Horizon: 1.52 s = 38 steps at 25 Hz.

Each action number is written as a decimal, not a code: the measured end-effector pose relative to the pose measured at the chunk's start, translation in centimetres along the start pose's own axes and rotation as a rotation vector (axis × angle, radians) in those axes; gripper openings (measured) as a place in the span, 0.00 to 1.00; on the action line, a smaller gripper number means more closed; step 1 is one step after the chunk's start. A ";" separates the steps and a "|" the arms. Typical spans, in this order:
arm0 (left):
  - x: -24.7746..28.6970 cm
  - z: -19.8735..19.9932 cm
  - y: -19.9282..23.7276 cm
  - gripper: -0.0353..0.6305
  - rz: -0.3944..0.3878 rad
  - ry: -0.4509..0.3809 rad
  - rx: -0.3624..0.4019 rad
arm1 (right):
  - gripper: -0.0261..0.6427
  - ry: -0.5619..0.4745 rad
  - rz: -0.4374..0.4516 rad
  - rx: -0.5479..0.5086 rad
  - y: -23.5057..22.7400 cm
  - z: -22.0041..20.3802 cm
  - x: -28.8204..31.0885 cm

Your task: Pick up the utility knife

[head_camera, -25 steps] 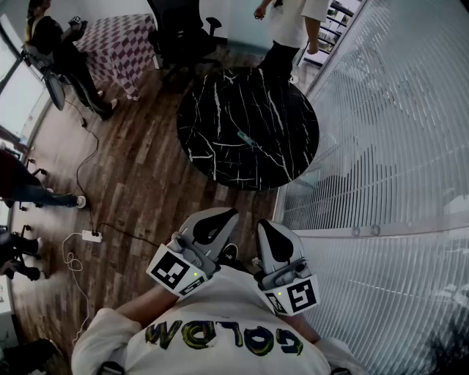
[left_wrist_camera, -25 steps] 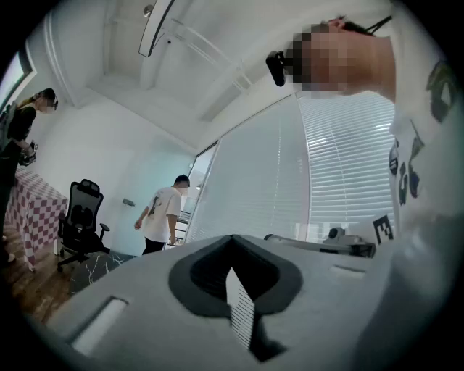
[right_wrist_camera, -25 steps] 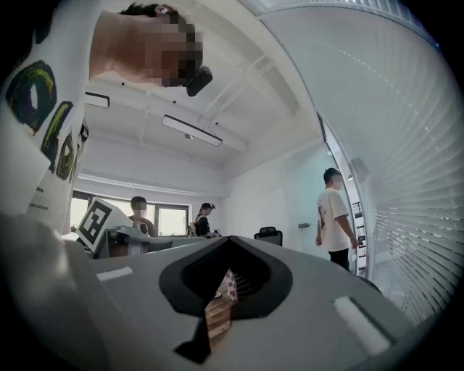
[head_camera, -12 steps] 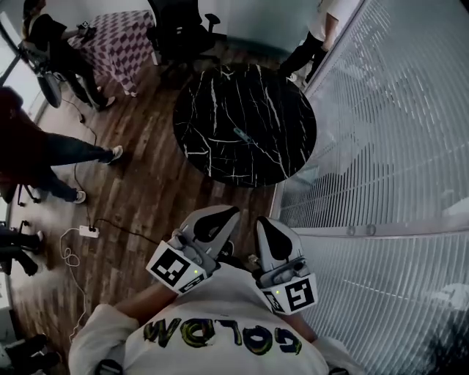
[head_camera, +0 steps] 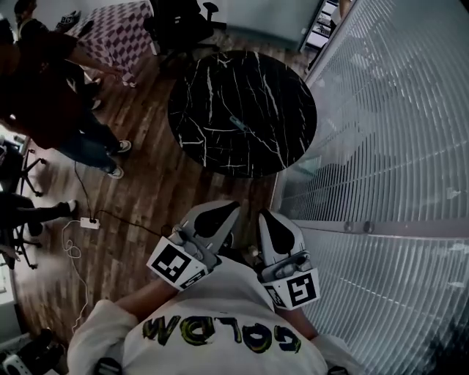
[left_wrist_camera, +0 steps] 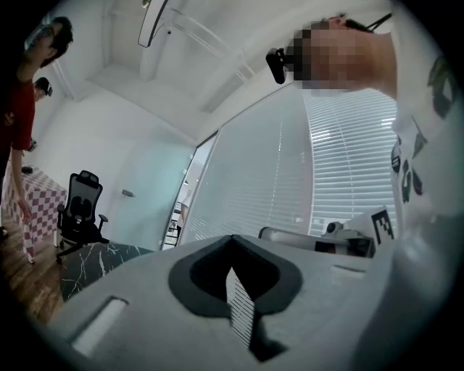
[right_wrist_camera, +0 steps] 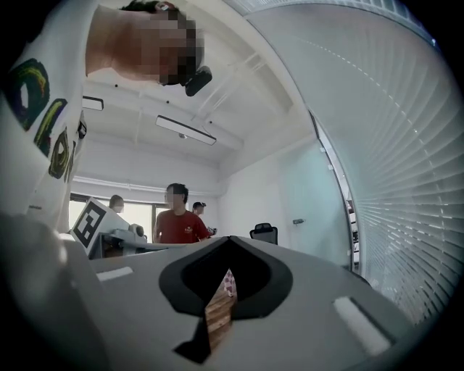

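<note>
The utility knife (head_camera: 237, 124), small and teal-grey, lies near the middle of the round black marble table (head_camera: 212, 80) in the head view. Both grippers are held close to my chest, well short of the table and pointing level toward it. My left gripper (head_camera: 218, 210) (left_wrist_camera: 233, 246) has its jaws together with only a thin slit between them and holds nothing. My right gripper (head_camera: 270, 221) (right_wrist_camera: 228, 250) is likewise shut and empty. Neither gripper view shows the knife; the left gripper view catches a corner of the table (left_wrist_camera: 94, 261).
A glass wall with blinds (head_camera: 381, 146) runs along the right, close to the table. A person in dark red (head_camera: 51, 95) stands at the left. An office chair (head_camera: 179, 22) and a checkered table (head_camera: 121, 26) stand beyond. A power strip (head_camera: 89, 222) lies on the wood floor.
The table has drawn slightly nearer in the head view. The person in white beyond it has gone from view, and a person in red has walked in at the left. Both grippers stay shut.
</note>
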State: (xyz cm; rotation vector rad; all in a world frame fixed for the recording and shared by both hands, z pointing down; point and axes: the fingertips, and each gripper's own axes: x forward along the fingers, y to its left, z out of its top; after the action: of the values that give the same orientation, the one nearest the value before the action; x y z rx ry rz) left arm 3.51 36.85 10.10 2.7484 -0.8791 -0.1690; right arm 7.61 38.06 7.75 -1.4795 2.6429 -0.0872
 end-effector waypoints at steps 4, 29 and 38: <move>1.2 -0.4 1.1 0.06 0.005 0.005 0.000 | 0.04 0.006 0.006 -0.004 -1.2 -0.6 0.9; 10.3 5.7 21.0 0.06 -0.036 -0.021 -0.012 | 0.04 0.048 0.002 -0.025 -8.5 -0.7 23.0; 11.9 5.8 24.9 0.06 -0.034 0.001 -0.020 | 0.04 0.065 -0.029 -0.010 -10.4 -1.7 26.1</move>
State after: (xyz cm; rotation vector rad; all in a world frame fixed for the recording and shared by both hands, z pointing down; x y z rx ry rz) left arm -1.70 9.19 10.89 2.7458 -0.8256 -0.1813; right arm 2.70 10.35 8.70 -1.5445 2.6769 -0.1267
